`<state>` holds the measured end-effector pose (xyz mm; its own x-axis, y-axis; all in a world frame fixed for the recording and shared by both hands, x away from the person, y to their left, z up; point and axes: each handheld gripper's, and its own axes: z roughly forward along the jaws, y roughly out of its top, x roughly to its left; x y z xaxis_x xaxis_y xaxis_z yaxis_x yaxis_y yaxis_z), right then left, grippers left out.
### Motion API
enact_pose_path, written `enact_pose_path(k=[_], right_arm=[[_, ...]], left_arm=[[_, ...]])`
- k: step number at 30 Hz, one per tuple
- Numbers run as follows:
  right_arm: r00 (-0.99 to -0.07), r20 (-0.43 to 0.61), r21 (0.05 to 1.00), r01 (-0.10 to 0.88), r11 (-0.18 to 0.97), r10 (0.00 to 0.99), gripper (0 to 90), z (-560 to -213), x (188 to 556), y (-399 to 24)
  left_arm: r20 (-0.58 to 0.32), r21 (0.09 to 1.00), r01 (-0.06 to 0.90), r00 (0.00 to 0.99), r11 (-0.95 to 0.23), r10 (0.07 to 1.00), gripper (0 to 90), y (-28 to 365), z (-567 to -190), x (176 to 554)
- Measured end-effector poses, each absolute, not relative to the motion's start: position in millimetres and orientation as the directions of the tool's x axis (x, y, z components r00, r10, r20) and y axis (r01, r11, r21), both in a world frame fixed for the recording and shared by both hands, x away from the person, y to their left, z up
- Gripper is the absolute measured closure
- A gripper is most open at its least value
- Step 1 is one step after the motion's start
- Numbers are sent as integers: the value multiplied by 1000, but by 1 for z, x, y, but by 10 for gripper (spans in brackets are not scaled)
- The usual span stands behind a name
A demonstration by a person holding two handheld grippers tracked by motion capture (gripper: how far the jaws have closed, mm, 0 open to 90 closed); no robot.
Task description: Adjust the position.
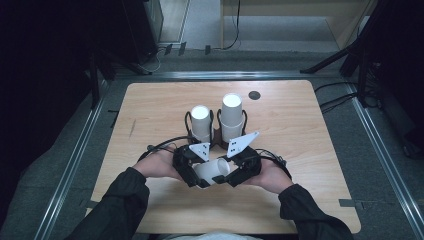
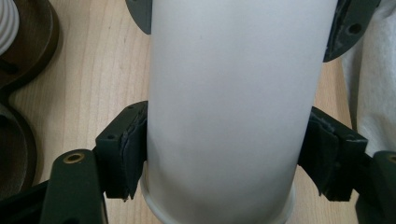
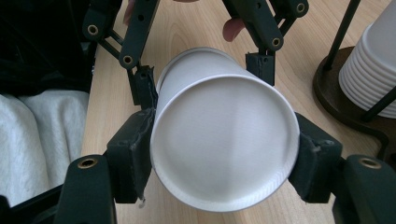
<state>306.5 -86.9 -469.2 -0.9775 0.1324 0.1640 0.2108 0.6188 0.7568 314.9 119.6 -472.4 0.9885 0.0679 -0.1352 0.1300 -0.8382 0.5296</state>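
Held cup: a white paper cup [image 1: 212, 171] lies on its side above the near part of the wooden table [image 1: 150, 110], between the two grippers, base toward the person's right.
Left gripper: the left gripper [image 1: 192, 172] has its jaws on either side of the cup near its rolled rim; in the left gripper view both pads [image 2: 133, 154] press on the cup's [image 2: 229, 112] wall, so it is clamped on the cup.
Right gripper: the right gripper [image 1: 237, 172] takes the cup at the base end; in the right gripper view the cup's bottom [image 3: 224, 144] faces the camera and sits between the pads [image 3: 137, 149], which touch its sides. Clamped on the same cup.
Hands: the person's left hand [image 1: 157, 164] and right hand [image 1: 272, 175] hold the grippers close together, nearly touching over the cup.
Cup holder: just beyond the grippers stands a dark wire holder [image 1: 216, 137] with two stacks of upturned white paper cups, the left stack [image 1: 201, 122] lower, the right stack [image 1: 231, 116] taller.
Far edge: a small dark round disc [image 1: 254, 95] lies in the table top near the far side.
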Motion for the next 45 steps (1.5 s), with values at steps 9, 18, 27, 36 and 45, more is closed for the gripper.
enact_pose_path(k=[9, 18, 27, 36, 45], right_arm=[[-976, 155, 774, 217, 595, 155, 323, -462, 310, -97], [-972, 153, 792, 228, 567, 177, 323, -455, 311, -111], [-969, 150, 803, 235, 548, 195, 323, -448, 312, -122], [-970, 166, 825, 237, 514, 180, 323, -442, 312, -127], [-968, 190, 839, 248, 484, 166, 323, -438, 313, -127]], left_arm=[[-103, 564, 139, 990, -814, 98, 89, 123, -467, 315], [-120, 637, 196, 980, -745, 155, 84, 130, -460, 318], [-146, 703, 241, 970, -669, 195, 84, 137, -458, 317], [-172, 765, 259, 965, -589, 200, 93, 138, -461, 313], [-226, 825, 300, 952, -479, 208, 133, 138, -465, 312]])
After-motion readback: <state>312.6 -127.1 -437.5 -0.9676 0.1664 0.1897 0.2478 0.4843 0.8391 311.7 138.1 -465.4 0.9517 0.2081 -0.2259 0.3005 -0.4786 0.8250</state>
